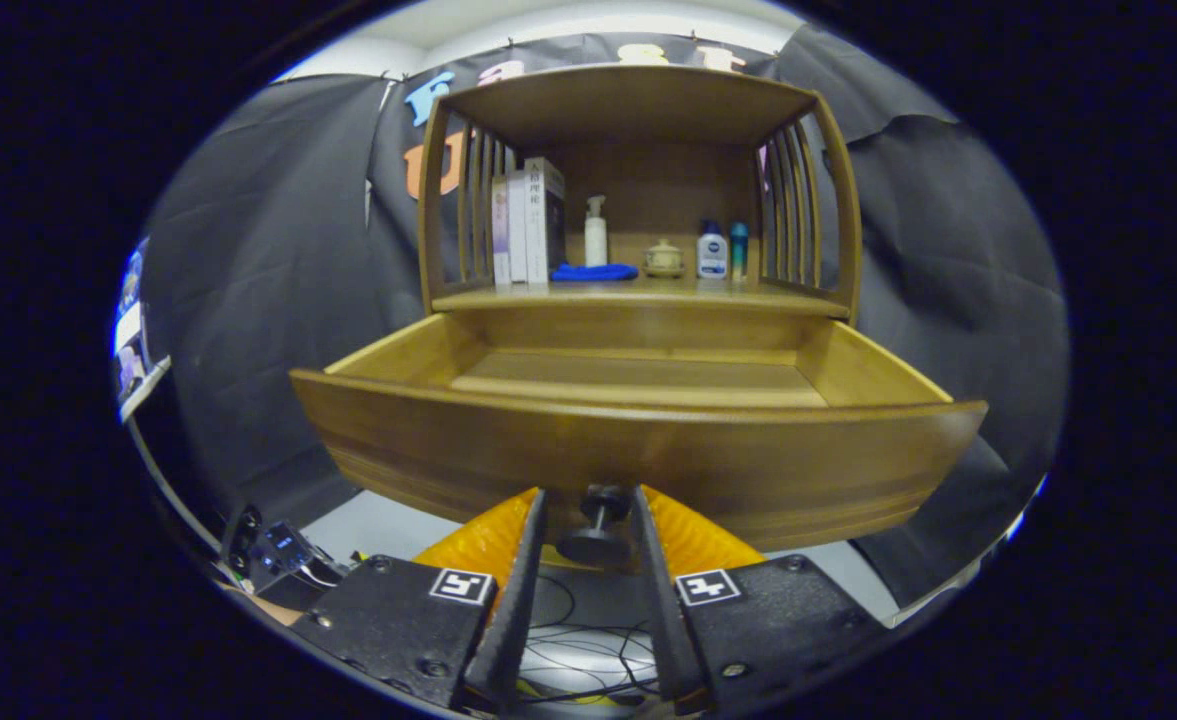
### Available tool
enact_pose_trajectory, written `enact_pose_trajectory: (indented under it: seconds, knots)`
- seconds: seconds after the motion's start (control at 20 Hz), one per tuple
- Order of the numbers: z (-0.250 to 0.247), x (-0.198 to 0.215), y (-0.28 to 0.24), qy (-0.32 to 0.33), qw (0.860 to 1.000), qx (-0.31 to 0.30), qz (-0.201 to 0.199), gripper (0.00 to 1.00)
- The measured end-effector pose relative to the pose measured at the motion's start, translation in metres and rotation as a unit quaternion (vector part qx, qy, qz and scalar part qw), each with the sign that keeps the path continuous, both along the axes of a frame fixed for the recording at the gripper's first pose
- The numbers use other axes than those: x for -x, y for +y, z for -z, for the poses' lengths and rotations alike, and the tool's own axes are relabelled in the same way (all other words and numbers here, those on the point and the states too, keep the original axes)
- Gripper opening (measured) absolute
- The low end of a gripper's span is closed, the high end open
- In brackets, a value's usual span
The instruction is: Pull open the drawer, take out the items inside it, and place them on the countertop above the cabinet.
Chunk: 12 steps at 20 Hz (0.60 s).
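The wooden drawer [638,455] stands pulled far out of the cabinet, just ahead of my fingers. What I can see of its floor [638,378] is bare; the part right behind the front panel is hidden. The dark round knob [596,528] on the drawer front sits between my two black fingers, which press close on either side of it. My gripper [589,500] is shut on that knob. On the countertop [638,295] above stand books [526,225], a white pump bottle [596,232], a blue cloth [594,272], a small lidded pot [664,257], a white bottle [712,252] and a teal tube [739,250].
The cabinet's upper shelf has slatted sides [793,200] and a top board [628,100] over the countertop. Cables [578,640] lie on the grey floor below the fingers. A small device with a lit display [283,545] sits at the lower left.
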<state>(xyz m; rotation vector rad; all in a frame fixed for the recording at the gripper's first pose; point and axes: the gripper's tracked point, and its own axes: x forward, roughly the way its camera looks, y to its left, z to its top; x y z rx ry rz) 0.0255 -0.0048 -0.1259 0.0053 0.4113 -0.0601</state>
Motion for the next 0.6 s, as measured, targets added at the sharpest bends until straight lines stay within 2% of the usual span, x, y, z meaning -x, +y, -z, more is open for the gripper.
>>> enact_pose_trajectory:
  seconds: [0.2, 0.25, 0.35, 0.5, 0.6]
  knots:
    - [-0.045, -0.001, 0.021, 0.001, 0.999, -0.007, -0.040, 0.87]
    - [-0.053, -0.004, 0.024, 0.006, 0.999, -0.011, -0.046, 0.87]
    - [-0.063, -0.015, 0.024, 0.026, 0.998, -0.016, -0.049, 0.94]
    - [-0.071, -0.040, 0.021, 0.058, 0.997, -0.035, -0.049, 0.94]
    - [-0.068, -0.056, 0.010, 0.094, 0.994, -0.047, -0.030, 0.95]
